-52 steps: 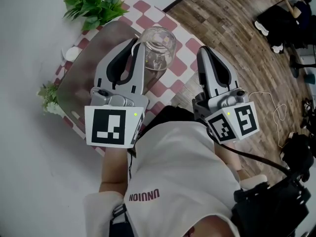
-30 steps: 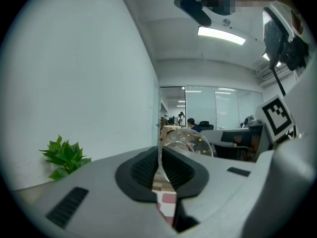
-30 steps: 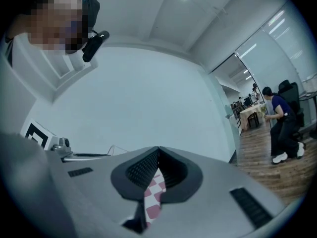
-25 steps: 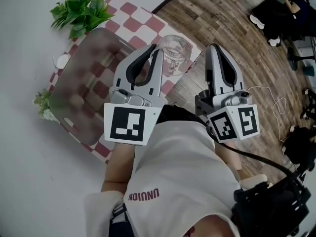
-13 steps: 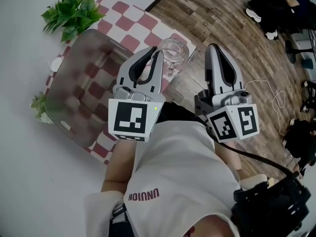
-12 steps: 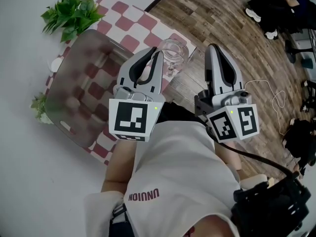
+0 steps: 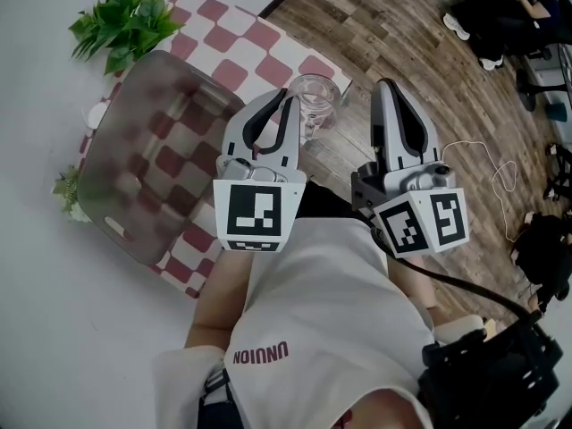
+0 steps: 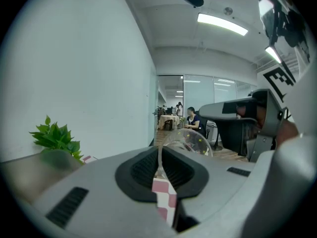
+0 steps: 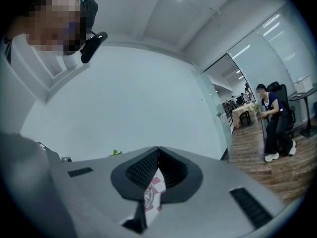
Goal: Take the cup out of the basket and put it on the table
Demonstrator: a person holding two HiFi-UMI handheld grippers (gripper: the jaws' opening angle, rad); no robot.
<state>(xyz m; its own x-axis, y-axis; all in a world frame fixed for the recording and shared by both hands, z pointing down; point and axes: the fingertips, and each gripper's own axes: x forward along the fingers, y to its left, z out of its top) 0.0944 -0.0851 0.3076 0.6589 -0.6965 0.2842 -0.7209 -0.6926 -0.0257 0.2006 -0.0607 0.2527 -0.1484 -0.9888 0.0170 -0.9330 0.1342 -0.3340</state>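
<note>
A clear glass cup (image 7: 316, 95) stands at the near right corner of the checkered table (image 7: 268, 47), outside the grey see-through basket (image 7: 98, 164). My left gripper (image 7: 288, 102) is shut on the cup's left rim. In the left gripper view the glass wall runs down into the meeting jaws (image 8: 159, 150), with the cup (image 8: 192, 140) just beyond them. Whether the cup's base touches the cloth is hidden. To the right of the table, my right gripper (image 7: 385, 86) hangs over the wooden floor. It is shut and holds nothing (image 9: 158, 151).
A leafy green plant (image 7: 121, 25) stands at the table's far corner, beside the basket. A smaller sprig (image 7: 67, 190) sits at the basket's left. The table edge lies right by the cup, with wooden floor (image 7: 420, 52) beyond. People and chairs are far off.
The left gripper has carried the cup from above the basket rightward and down to the table's near right corner. The right gripper has stayed put.
</note>
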